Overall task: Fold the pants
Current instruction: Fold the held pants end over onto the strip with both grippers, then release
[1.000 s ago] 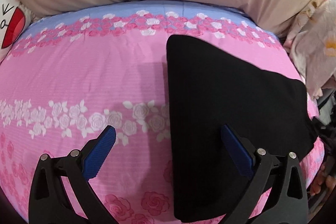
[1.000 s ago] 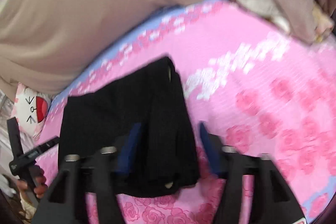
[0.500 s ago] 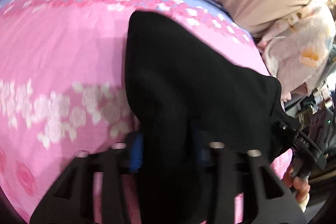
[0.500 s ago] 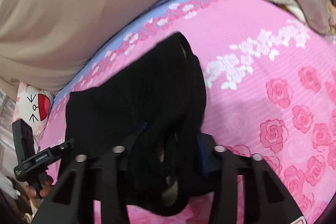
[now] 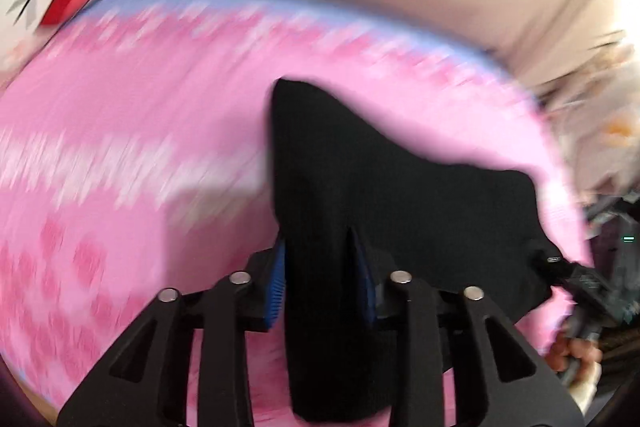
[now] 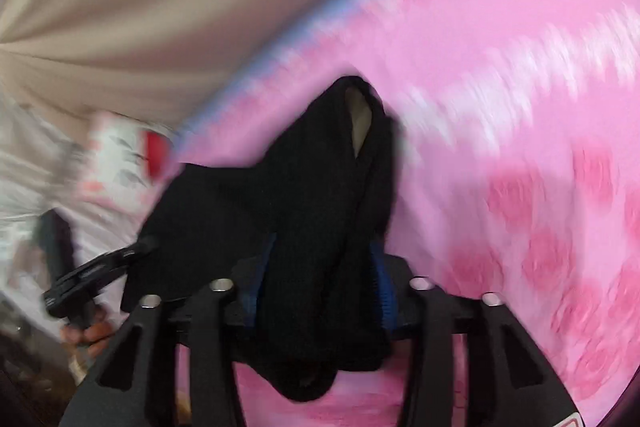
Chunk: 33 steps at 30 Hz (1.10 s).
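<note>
Two grippers: left gripper [image 5: 320, 279] and right gripper [image 6: 320, 279] each pinch the black pants [image 5: 400, 195], jaws easing apart.
Bedspread [image 5: 140, 147]: pink, rose-printed.
Writing: none legible.

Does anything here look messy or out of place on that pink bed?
Nothing is spilled or damaged. The black pants hang bunched, pinched in both grippers (left gripper, right gripper) rather than lying flat on the pink bedspread, and a pale tag shows inside one fold.
</note>
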Each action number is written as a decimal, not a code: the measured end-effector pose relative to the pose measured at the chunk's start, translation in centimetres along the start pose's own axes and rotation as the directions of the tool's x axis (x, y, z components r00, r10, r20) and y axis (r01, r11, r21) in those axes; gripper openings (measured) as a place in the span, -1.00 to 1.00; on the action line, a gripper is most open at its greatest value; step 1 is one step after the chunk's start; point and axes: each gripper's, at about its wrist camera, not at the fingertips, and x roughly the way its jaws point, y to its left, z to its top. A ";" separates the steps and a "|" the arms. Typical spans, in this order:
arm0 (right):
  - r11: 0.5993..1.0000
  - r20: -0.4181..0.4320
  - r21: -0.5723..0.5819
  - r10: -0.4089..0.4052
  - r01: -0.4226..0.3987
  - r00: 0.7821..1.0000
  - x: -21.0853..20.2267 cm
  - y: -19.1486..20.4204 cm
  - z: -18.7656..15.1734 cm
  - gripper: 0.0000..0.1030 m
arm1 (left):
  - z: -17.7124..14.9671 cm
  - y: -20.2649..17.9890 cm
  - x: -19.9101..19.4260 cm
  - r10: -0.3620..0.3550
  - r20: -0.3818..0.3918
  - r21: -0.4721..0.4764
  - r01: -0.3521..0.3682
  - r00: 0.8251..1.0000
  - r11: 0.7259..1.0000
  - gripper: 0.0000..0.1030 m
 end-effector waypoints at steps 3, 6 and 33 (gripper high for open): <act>0.996 0.137 0.000 -0.085 0.086 0.987 -4.8 0.9 -0.1 -0.02 | -1.3 1.4 -1.2 0.058 0.060 -0.035 -0.056 0.997 0.998 -0.33; 0.956 0.288 -0.200 -0.152 0.215 0.946 -9.3 6.8 0.9 -0.85 | -0.1 -1.0 -6.2 0.086 0.253 0.022 -0.095 0.964 0.995 -0.23; 0.900 0.165 -0.326 -0.248 0.290 0.955 -10.0 4.2 -4.0 -0.30 | 2.2 -4.5 -1.6 0.042 0.188 0.087 -0.059 0.981 0.994 0.83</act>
